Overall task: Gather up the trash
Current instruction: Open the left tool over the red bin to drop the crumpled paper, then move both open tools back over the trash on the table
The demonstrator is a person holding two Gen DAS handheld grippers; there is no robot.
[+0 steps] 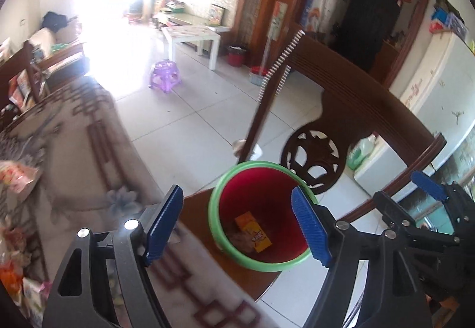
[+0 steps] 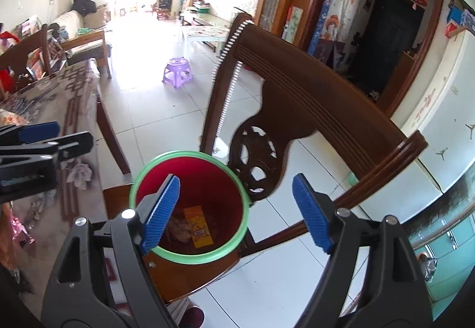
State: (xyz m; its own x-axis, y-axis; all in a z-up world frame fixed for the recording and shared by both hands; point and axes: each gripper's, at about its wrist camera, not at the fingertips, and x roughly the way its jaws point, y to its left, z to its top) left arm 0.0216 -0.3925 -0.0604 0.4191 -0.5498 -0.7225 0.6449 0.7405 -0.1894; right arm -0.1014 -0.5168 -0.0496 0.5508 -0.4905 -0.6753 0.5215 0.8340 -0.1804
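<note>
Red bin (image 2: 207, 179), green-rimmed, on chair seat; yellow packet (image 2: 199, 226) inside. Left gripper (image 1: 237, 227), right gripper (image 2: 237, 212): wide, empty. Drop apparently done; next, wrappers (image 1: 14, 176) at nine o'clock.

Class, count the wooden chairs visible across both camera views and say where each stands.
2: a carved dark wooden chair holding the red bin, and another wooden chair at the table's far end. Others may be hidden.

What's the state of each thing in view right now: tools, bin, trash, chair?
left tool: open, nothing between its pads
right tool: open, empty
red bin: upright on the chair seat, no lid
orange packet: lying at the bottom of the bin
wooden chair: upright beside the table
snack wrappers: on the table, not collected yet
</note>
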